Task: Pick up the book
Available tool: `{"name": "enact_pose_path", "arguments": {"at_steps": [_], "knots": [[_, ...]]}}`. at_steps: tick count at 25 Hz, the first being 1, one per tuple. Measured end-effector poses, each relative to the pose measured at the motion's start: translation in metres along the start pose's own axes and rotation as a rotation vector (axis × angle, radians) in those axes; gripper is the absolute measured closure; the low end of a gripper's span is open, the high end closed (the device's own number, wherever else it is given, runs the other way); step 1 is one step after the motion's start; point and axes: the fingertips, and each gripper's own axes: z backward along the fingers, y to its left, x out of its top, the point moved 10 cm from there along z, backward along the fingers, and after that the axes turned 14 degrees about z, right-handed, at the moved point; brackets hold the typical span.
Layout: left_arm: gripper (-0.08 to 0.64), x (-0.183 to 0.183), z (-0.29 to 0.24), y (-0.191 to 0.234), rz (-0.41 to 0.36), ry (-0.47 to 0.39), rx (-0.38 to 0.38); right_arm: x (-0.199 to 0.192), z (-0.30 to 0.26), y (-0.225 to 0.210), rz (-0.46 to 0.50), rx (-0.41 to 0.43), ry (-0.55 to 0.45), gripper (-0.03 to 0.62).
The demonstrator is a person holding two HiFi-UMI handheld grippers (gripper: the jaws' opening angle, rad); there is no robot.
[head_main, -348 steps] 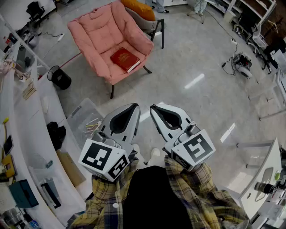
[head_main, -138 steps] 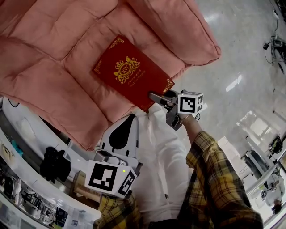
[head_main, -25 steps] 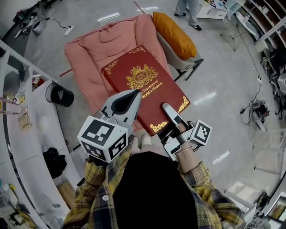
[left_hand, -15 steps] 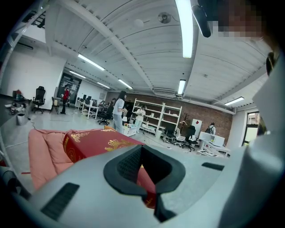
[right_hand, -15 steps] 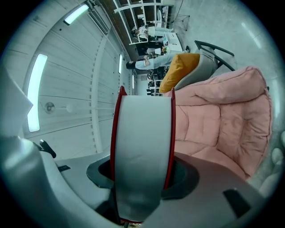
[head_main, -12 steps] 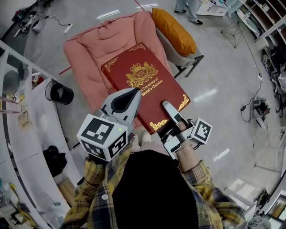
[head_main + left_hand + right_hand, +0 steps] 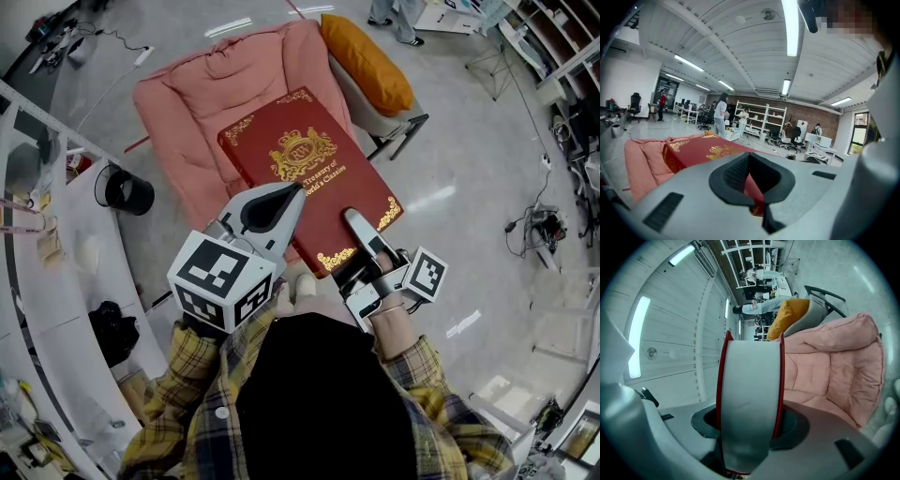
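A large red book (image 7: 309,178) with gold ornament is held up in the air, level, over the pink chair (image 7: 202,103). My right gripper (image 7: 356,225) is shut on its near right corner. In the right gripper view the grey page edge (image 7: 750,394) fills the gap between the jaws. My left gripper (image 7: 292,192) is shut, jaws meeting at the tip, with nothing between them. Its tip overlaps the book's near left edge; whether it touches the book I cannot tell. In the left gripper view the red cover (image 7: 698,152) lies just beyond the jaws.
An orange cushion (image 7: 366,61) lies on a grey chair behind the pink one. A black bin (image 7: 122,190) stands on the floor at the left, beside a long white counter (image 7: 56,262). Several people and shelves (image 7: 764,119) are far across the room.
My left gripper has edged slightly right, toward the book. The right gripper and the book have stayed put since a second ago.
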Motion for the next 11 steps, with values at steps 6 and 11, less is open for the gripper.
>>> {"name": "enact_pose_path", "arguments": {"at_steps": [6, 11], "knots": [[0.557, 0.0034, -0.0057, 0.0016, -0.030, 0.066, -0.075, 0.0015, 0.0027, -0.0005, -0.006, -0.005, -0.001, 0.336], [0.557, 0.0101, -0.0095, 0.0037, -0.061, 0.088, -0.103, 0.0045, 0.0074, 0.0018, 0.003, -0.005, -0.014, 0.336]]}}
